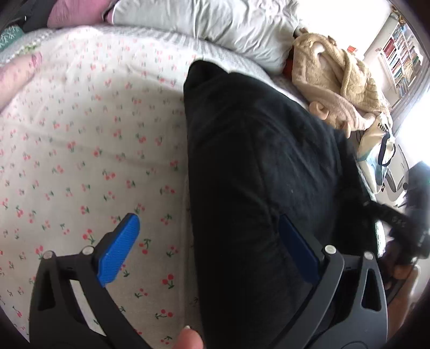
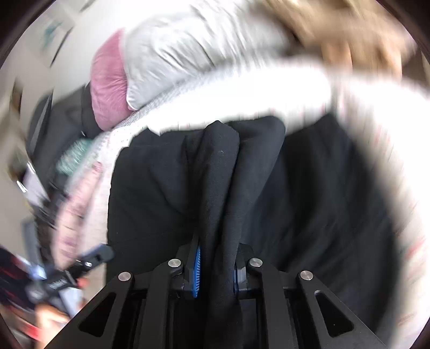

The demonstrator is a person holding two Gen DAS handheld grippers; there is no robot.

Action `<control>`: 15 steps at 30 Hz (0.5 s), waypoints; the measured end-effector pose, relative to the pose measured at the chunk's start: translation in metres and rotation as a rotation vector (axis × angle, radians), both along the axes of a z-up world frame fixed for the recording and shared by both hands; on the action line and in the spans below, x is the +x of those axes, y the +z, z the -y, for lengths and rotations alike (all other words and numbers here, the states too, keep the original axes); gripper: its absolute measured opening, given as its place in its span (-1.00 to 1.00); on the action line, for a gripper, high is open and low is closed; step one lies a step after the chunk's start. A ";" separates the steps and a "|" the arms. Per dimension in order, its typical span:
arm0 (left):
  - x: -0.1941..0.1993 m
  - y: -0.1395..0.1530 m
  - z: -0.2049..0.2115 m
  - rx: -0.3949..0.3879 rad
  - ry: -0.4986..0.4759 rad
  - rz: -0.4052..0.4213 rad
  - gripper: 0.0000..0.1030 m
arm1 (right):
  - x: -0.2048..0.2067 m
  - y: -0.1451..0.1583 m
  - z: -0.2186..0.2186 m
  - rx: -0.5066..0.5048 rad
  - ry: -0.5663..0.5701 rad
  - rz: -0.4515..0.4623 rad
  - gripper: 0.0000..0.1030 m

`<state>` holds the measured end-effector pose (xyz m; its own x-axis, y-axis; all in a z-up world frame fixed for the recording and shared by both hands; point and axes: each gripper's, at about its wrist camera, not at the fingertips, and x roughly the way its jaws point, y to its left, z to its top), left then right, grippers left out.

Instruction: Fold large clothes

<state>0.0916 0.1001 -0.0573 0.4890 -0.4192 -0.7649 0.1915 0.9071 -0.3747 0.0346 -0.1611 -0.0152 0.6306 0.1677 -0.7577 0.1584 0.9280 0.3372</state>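
A large black garment (image 1: 258, 150) lies on the cherry-print bedsheet (image 1: 80, 139), its straight left edge running up the middle of the left wrist view. My left gripper (image 1: 207, 218) hovers open over that edge, with the left blue pad (image 1: 118, 249) above the sheet and the right pad (image 1: 298, 249) against the black cloth. In the blurred right wrist view, my right gripper (image 2: 217, 257) is shut on a bunched ridge of the black garment (image 2: 220, 166), which stands up between the blue pads (image 2: 197, 268). The rest of the cloth drapes to both sides.
A grey pillow (image 1: 215, 24) and a pink pillow (image 1: 75, 10) lie at the head of the bed. A beige fleece blanket (image 1: 338, 80) is heaped at the right, with a white tote bag (image 1: 379, 145) beside it. A bookshelf (image 1: 403, 56) stands beyond.
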 end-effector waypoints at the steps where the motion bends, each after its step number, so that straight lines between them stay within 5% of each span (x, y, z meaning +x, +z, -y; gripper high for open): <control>1: -0.001 0.003 0.001 -0.008 0.001 0.011 0.99 | -0.003 0.012 -0.001 -0.051 0.008 0.020 -0.69; 4: -0.005 0.009 0.010 -0.031 -0.023 0.029 0.99 | -0.022 0.034 0.021 -0.081 -0.038 0.063 -0.69; 8: -0.007 0.001 0.034 -0.017 -0.106 0.008 0.99 | -0.039 0.015 0.069 -0.138 -0.174 -0.022 -0.66; 12: -0.004 -0.016 0.055 -0.010 -0.154 -0.064 0.97 | -0.041 -0.032 0.093 -0.088 -0.201 -0.116 -0.23; 15: 0.001 -0.013 0.056 -0.051 -0.141 -0.091 0.97 | -0.050 -0.025 0.102 -0.028 -0.204 -0.109 0.00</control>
<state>0.0926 0.0436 -0.0705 0.3524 -0.5181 -0.7793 0.2787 0.8531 -0.4411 -0.0151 -0.2630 -0.0401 0.5634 0.0227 -0.8259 0.3780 0.8818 0.2821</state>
